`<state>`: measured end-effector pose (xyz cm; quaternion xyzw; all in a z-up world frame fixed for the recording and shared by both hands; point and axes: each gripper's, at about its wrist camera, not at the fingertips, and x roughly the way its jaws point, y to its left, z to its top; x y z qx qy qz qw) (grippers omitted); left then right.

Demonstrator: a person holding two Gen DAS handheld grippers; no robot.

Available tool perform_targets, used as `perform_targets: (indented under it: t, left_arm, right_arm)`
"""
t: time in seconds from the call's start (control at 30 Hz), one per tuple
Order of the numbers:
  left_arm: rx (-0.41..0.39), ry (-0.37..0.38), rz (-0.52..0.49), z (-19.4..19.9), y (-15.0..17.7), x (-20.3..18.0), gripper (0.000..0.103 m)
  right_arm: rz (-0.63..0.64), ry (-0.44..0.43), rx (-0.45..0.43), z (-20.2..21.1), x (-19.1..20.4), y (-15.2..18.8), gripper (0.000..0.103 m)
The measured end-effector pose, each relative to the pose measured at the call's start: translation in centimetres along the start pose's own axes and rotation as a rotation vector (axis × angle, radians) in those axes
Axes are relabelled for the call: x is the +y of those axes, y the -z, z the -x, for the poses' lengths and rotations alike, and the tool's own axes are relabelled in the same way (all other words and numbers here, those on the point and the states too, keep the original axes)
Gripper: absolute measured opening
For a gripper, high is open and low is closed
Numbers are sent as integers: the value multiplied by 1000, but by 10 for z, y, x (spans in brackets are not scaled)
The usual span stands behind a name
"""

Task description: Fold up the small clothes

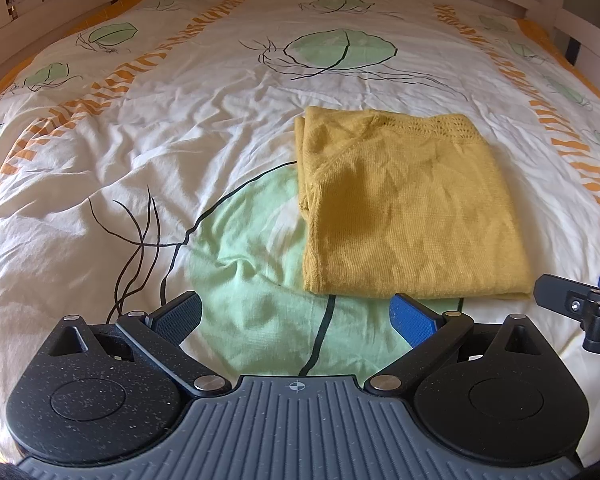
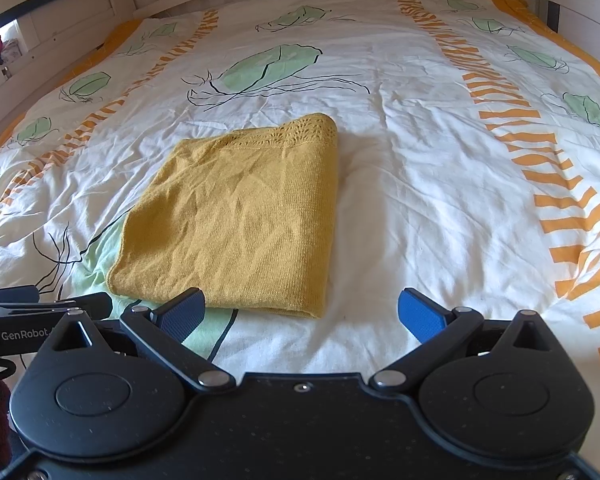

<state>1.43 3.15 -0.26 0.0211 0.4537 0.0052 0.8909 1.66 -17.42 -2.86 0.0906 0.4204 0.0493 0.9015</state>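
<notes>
**The yellow top sits between your two tongs**

The folded yellow top (image 1: pixel 408 208) lies flat on the bed (image 1: pixel 180 120), its long side running away from you. Your left tongs (image 1: pixel 296 318) and right tongs (image 2: pixel 300 314) are both wide open and hold nothing. The right tongs look nearer its front edge

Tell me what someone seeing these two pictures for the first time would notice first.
The mustard-yellow knit garment stands out first: it lies folded into a neat rectangle on the bed, just ahead of both grippers. Under it spreads the white duvet cover, printed with green leaves and orange stripes. The left gripper and right gripper are both open and hold nothing, near the garment's closest edge.
</notes>
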Motion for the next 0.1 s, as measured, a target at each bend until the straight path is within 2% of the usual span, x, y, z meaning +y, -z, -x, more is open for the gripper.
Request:
perform_targets:
  t: [0.1]
  left_arm:
    - [0, 5, -1, -1, -1, 0, 101]
  right_arm:
    - [0, 0, 3, -1, 0, -1, 102]
